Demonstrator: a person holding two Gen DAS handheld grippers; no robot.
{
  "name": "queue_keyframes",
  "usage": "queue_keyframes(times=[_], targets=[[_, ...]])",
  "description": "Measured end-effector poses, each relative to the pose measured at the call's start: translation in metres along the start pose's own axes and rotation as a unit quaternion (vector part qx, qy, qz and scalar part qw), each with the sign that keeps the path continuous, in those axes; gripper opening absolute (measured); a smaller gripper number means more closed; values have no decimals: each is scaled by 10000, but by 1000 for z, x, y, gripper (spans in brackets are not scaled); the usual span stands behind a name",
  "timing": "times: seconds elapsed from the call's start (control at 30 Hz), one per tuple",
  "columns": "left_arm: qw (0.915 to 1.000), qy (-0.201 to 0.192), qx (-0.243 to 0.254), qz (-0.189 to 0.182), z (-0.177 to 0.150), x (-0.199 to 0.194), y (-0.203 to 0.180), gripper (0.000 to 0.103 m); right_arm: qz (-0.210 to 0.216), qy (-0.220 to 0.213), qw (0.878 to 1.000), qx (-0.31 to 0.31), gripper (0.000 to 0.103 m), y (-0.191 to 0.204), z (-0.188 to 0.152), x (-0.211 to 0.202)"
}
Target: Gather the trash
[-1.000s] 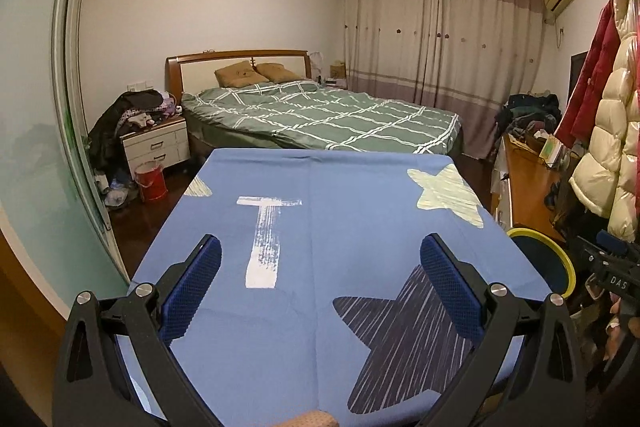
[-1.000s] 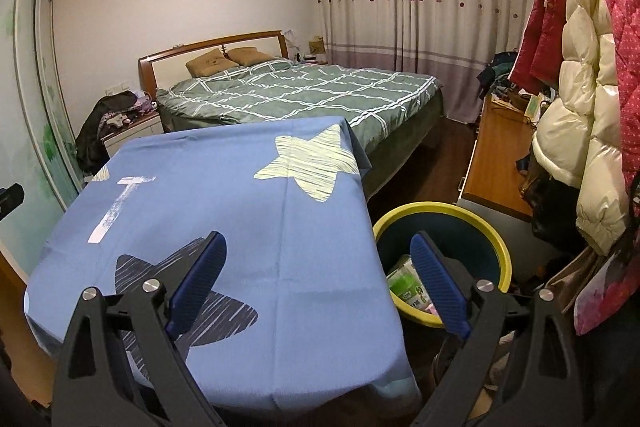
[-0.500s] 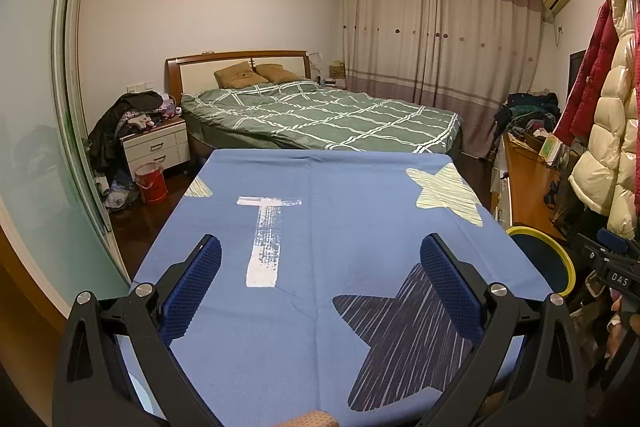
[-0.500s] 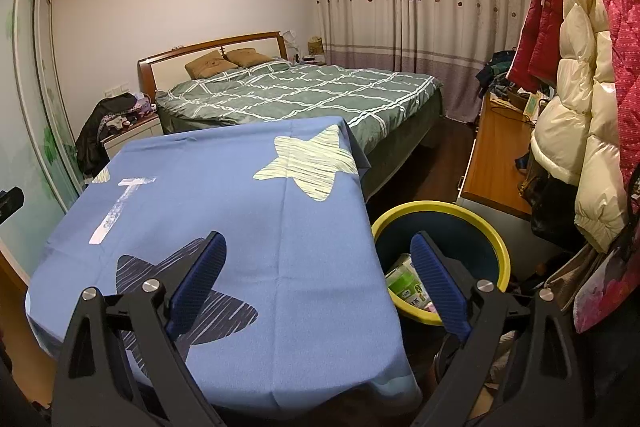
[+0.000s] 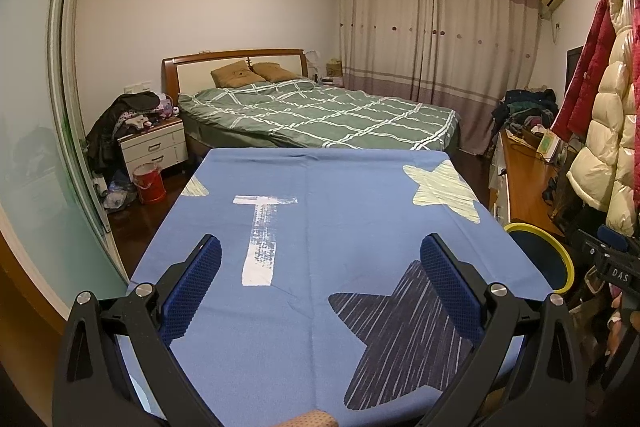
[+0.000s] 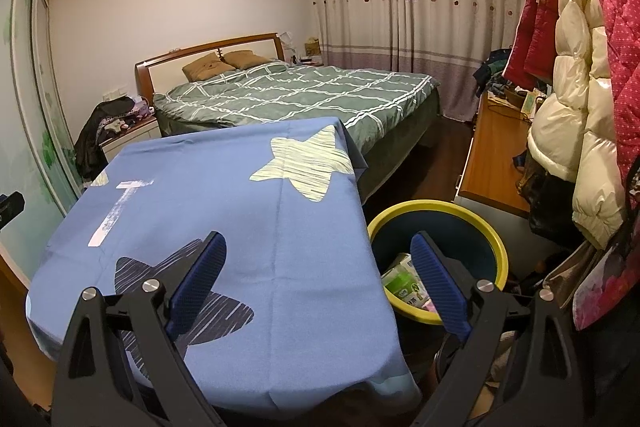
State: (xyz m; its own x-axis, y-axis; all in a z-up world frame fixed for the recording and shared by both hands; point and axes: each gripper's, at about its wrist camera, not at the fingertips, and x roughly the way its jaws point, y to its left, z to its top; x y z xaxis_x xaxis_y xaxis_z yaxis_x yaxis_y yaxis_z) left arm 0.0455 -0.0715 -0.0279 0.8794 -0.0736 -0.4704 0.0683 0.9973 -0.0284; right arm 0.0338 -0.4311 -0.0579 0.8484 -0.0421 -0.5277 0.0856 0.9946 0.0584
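Note:
A dark blue bin with a yellow rim (image 6: 496,239) stands on the floor to the right of the table; it also shows in the left wrist view (image 5: 560,255). Inside it lie a green-and-white packet (image 6: 400,277) and something pink. The table is covered by a blue cloth with star prints (image 5: 340,227), also in the right wrist view (image 6: 260,219); no trash shows on it. My left gripper (image 5: 320,251) is open and empty above the table's near edge. My right gripper (image 6: 318,247) is open and empty over the table's right edge, its right finger in front of the bin.
A green checked bed (image 5: 320,111) stands behind the table. A white nightstand piled with clothes (image 5: 154,143) and a red bucket (image 5: 149,183) are at the left. A wooden desk (image 6: 492,155) and hanging coats (image 6: 580,107) fill the right side.
Both grippers stay open and empty. The right wrist view has drifted back slightly; the left has barely moved.

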Motion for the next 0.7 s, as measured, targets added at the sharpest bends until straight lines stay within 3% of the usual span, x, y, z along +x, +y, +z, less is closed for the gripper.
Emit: queue_keyframes(times=[0.7], targets=[[9998, 164, 65, -87, 0, 13, -8, 98, 0, 35, 10000, 73, 89, -3, 0, 3]])
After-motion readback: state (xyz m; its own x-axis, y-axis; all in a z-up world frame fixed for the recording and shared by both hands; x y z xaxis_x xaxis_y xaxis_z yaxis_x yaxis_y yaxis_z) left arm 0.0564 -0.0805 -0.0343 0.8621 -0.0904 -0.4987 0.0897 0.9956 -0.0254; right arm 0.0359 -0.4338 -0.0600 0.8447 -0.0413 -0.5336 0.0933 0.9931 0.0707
